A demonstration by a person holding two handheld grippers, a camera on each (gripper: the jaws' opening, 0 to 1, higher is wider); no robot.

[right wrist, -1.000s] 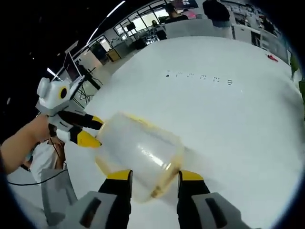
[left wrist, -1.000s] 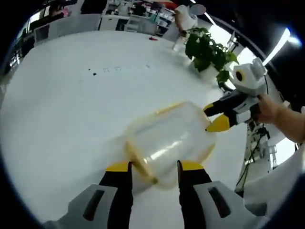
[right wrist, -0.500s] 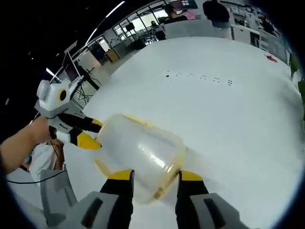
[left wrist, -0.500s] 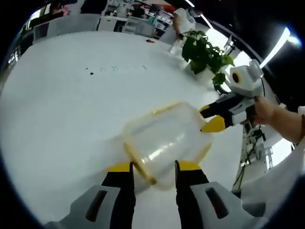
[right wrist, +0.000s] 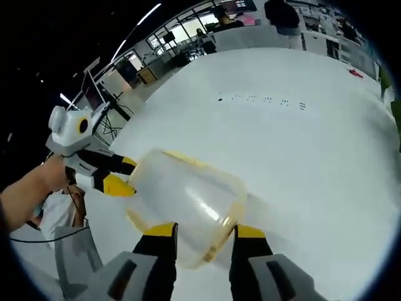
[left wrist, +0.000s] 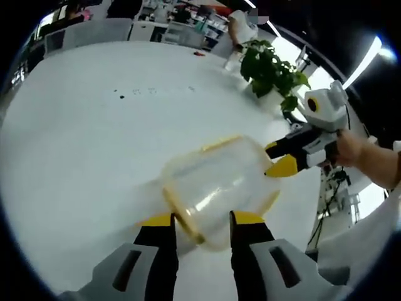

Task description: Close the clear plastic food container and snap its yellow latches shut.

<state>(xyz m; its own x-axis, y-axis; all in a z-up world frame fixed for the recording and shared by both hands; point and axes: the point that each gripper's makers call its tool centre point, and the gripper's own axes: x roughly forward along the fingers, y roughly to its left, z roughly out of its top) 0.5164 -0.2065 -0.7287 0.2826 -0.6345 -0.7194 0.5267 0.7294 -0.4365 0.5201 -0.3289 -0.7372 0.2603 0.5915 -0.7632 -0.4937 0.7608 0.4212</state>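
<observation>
Clear food container [left wrist: 216, 182] on white table [left wrist: 81, 144], at twelve o'clock of left gripper [left wrist: 199, 221]. Both pairs of jaws parted, seemingly bracketing opposite ends. Light, slick, thin-walled; best pressed at yellow latches [right wrist: 216, 241]. Right gripper [right wrist: 202, 233] likewise.

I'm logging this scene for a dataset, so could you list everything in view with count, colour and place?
food container: one, clear with yellow trim, on the table between both tools.
table: one, white, under the container.
potted plant: one, green, at the table's far edge.
small marks: a row, dark, on the far tabletop.
left tool: one, black with yellow tips, jaws astride the container's end.
right tool: one, same colours, astride the opposite end.
</observation>
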